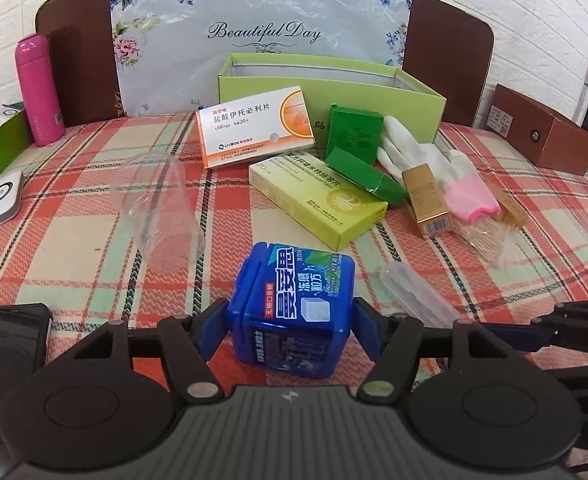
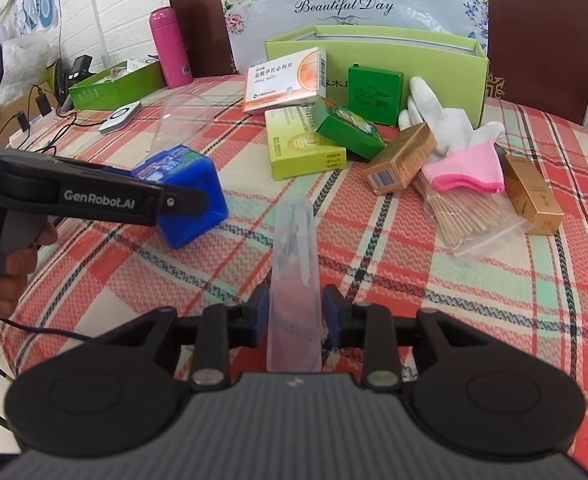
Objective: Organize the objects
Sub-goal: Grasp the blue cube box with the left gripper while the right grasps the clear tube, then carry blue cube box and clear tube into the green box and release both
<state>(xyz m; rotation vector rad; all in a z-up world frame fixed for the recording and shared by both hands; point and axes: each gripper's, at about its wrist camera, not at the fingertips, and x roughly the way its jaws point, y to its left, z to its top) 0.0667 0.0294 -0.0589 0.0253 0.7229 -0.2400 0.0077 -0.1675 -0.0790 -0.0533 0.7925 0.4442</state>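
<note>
Blue pads of the left gripper [image 1: 291,322] are clamping the blue gum box [image 1: 294,308] on its sides, just above the plaid cloth [image 1: 73,248]. Beside it, the right gripper [image 2: 294,312] is pinching a clear plastic tube [image 2: 294,256], with the green open box [image 1: 334,92] sitting well beyond.

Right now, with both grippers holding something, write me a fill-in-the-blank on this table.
1. The left gripper grips a ____ gum box.
2. The right gripper holds a clear ____ tube.
3. The flask by the headboard is ____.
4. The white glove has a ____ cuff.

Missing words: blue; plastic; pink; pink
</note>
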